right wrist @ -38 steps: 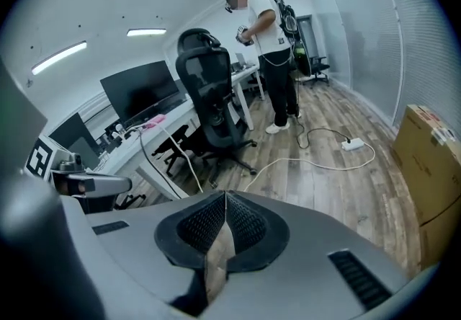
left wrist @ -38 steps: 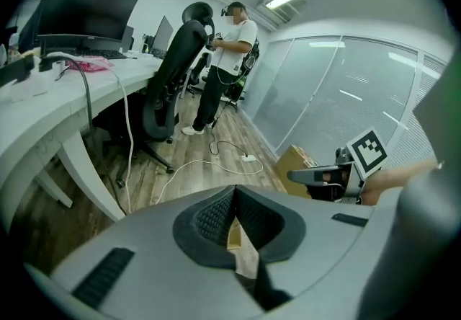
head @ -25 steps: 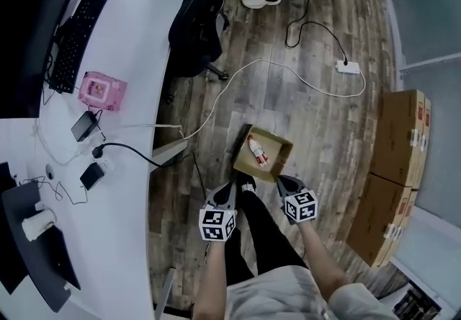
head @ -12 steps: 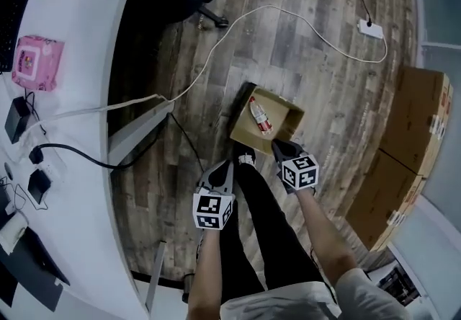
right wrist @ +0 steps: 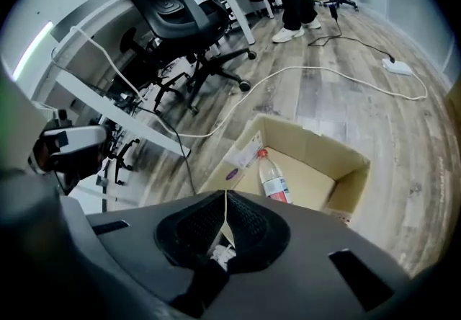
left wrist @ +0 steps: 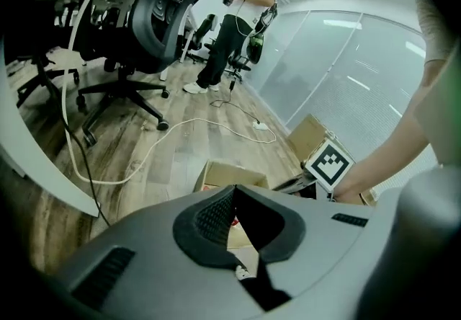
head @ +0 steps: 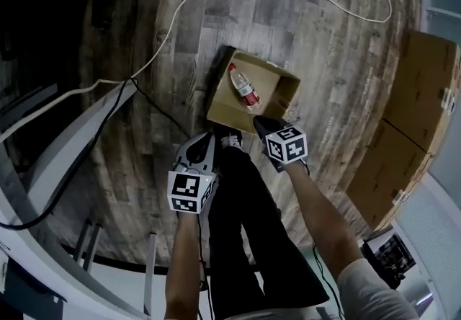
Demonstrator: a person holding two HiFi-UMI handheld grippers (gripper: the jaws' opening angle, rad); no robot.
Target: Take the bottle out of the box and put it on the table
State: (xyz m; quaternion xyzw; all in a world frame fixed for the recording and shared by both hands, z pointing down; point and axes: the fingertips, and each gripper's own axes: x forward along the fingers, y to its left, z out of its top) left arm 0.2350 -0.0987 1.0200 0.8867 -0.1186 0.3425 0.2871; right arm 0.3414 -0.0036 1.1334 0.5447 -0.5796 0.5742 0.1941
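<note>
Both tools are empty. Your left gripper (left wrist: 234, 189) has its jaws pinched together, and the right gripper (right wrist: 225, 194) is the same: tips touching, nothing btwn them. The bottle (right wrist: 274, 180) lies on its side in the open box (head: 216, 106) on the wood floor (head: 324, 59), cap pointing away from you. Both grippers hang just short of the box's near edge.

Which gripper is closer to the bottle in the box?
Right. The right gripper hangs at the box's near edge, close to the bottle; the left gripper is farther back.
</note>
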